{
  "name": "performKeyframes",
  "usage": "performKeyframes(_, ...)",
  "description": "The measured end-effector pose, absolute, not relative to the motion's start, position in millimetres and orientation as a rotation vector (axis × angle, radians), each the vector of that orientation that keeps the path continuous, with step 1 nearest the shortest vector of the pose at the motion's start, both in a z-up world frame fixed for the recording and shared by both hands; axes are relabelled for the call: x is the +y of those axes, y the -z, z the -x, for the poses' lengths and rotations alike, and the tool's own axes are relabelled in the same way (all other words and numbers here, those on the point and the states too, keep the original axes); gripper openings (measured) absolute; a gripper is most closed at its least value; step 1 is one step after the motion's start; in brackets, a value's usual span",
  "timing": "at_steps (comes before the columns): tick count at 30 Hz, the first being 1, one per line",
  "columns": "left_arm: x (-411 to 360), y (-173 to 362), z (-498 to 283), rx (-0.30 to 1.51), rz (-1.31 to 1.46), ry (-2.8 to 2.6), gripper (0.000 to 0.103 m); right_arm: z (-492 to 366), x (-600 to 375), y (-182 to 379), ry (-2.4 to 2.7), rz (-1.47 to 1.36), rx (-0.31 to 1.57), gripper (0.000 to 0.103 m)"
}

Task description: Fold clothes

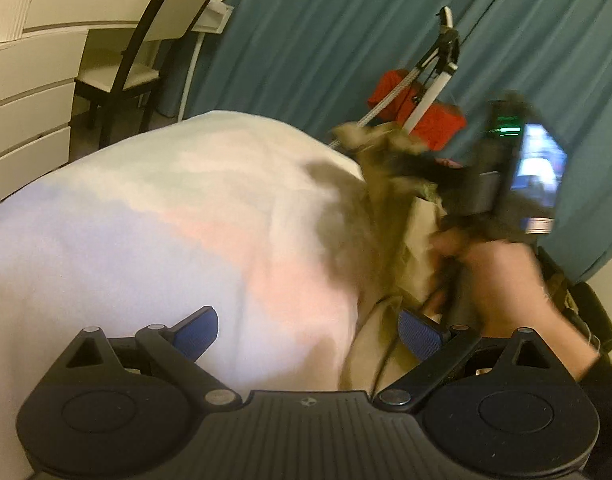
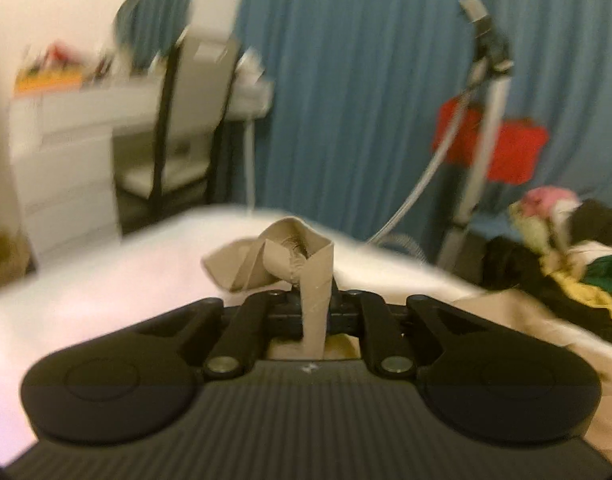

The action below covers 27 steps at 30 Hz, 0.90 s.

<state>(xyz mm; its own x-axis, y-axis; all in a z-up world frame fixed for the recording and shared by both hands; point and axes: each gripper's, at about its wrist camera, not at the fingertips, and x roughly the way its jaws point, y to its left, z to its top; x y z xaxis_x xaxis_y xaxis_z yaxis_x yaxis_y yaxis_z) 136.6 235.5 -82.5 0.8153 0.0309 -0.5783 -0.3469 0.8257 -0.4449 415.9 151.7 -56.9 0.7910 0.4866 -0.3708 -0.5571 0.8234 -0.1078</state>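
Right wrist view: my right gripper (image 2: 312,300) is pinching a strip of the beige garment (image 2: 266,256) above the bed (image 2: 106,280). I keep that pinch firm while my left gripper (image 1: 306,330), spread wide, closes on the trailing cloth.

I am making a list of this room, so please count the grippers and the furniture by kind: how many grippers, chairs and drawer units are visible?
Grippers: 2, the left gripper open, the right gripper shut on the beige garment
Chairs: 1, the chair
Drawer units: 1, the white drawer unit
Total: 4
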Motion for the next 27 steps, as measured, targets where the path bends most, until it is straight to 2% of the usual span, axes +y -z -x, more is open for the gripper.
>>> performKeyframes(7,213.8,70.1,-124.9,0.57,0.531,-0.139,0.098,-417.2,7.5,16.5,-0.309,-0.101,0.215,0.008)
performKeyframes(11,195.5,74.7,-128.5,0.595,0.491,-0.102,0.098,-430.7,-66.3,40.5,-0.134,-0.213,0.277,0.009)
performKeyframes(14,180.0,80.7,-135.0,0.606,0.435,-0.084,0.098,-445.6,-88.3,73.6,-0.08,-0.201,0.369,0.013)
performKeyframes(16,170.7,86.3,-140.5,0.621,0.414,-0.065,0.098,-453.0,-93.5,97.1,-0.063,-0.171,0.481,0.034)
performKeyframes(17,166.0,88.8,-143.5,0.626,0.404,-0.054,0.098,-451.3,-95.6,103.1,-0.061,-0.162,0.514,0.06)
performKeyframes(18,161.3,91.3,-146.5,0.63,0.393,-0.044,0.098,-440.2,-96.6,99.1,-0.07,-0.164,0.507,0.076)
performKeyframes(19,158.5,92.0,-149.0,0.632,0.384,-0.037,0.098,-429.1,-97.7,95.2,-0.08,-0.166,0.501,0.084)
performKeyframes(27,138.3,92.3,-150.6,0.621,0.326,0.019,0.098,-340.6,-106.2,63.7,-0.155,-0.185,0.449,0.085)
